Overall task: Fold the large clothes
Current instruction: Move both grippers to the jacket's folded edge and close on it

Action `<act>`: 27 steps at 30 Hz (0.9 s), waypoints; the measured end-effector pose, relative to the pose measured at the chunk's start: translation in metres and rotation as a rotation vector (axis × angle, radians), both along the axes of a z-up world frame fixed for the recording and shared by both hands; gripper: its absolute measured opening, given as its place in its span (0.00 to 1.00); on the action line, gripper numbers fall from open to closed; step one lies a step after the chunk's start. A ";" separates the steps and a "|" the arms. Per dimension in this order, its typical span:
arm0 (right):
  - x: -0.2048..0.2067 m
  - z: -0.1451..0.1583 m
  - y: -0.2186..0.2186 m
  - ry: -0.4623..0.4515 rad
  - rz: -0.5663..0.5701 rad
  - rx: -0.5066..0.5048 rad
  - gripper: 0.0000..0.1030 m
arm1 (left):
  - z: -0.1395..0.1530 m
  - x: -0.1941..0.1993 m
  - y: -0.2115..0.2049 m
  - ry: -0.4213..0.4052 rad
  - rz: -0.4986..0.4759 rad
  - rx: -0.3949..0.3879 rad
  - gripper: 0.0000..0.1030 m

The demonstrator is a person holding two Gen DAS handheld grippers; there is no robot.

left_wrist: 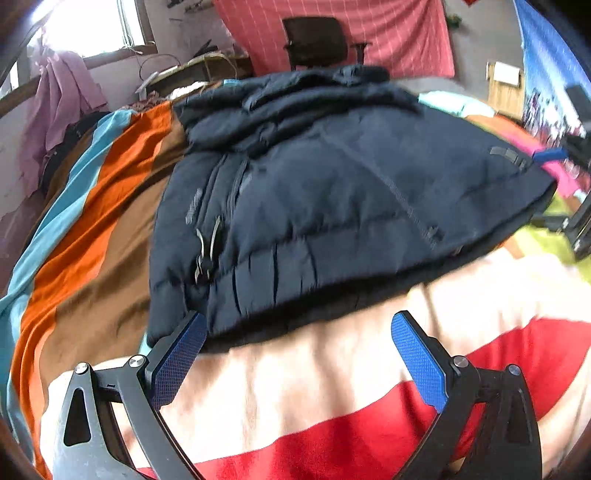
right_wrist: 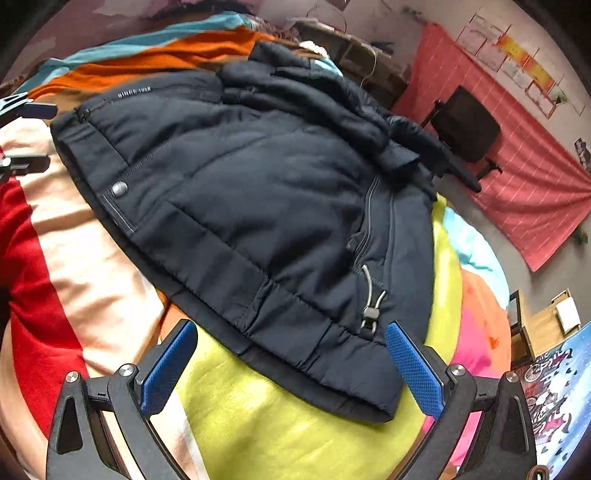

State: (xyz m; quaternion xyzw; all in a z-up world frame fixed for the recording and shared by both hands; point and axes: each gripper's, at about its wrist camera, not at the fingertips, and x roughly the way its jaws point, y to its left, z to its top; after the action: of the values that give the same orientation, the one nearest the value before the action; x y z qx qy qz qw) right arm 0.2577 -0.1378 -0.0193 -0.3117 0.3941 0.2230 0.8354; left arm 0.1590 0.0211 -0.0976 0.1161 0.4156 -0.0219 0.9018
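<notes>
A dark navy puffer jacket [left_wrist: 332, 192] lies folded in on itself on a bed with a striped multicolour blanket [left_wrist: 92, 240]; it also shows in the right wrist view [right_wrist: 258, 206]. My left gripper [left_wrist: 299, 332] is open and empty, hovering at the jacket's hem, its left finger touching or just over the hem corner. My right gripper [right_wrist: 291, 339] is open and empty over the hem at the other end, near a drawcord toggle [right_wrist: 371, 314]. The other gripper shows at the edge of each view [left_wrist: 554, 155] [right_wrist: 26, 110].
A black office chair [left_wrist: 317, 40] stands past the bed in front of a red checked cloth [left_wrist: 406, 33]. Pink clothes [left_wrist: 59, 99] hang by the window. A wooden cabinet [right_wrist: 543, 325] stands on the floor to the right.
</notes>
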 end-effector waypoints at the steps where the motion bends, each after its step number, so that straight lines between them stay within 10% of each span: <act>1: 0.002 -0.004 0.000 0.012 -0.003 -0.005 1.00 | -0.005 0.000 0.001 0.005 0.011 0.019 0.95; 9: 0.008 -0.036 0.006 0.115 -0.004 -0.117 1.00 | -0.021 0.004 0.013 -0.008 0.116 0.121 0.95; 19: 0.001 -0.043 0.014 -0.062 -0.008 -0.257 1.00 | -0.027 0.012 -0.009 -0.123 0.087 0.356 0.95; 27: 0.021 -0.032 0.002 -0.157 -0.109 -0.225 1.00 | -0.017 0.018 0.001 -0.198 0.103 0.344 0.90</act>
State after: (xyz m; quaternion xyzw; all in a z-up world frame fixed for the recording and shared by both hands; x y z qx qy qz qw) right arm 0.2788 -0.1355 -0.0516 -0.3980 0.3666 0.1065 0.8342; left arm 0.1771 0.0226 -0.1150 0.2485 0.3280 0.1071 0.9051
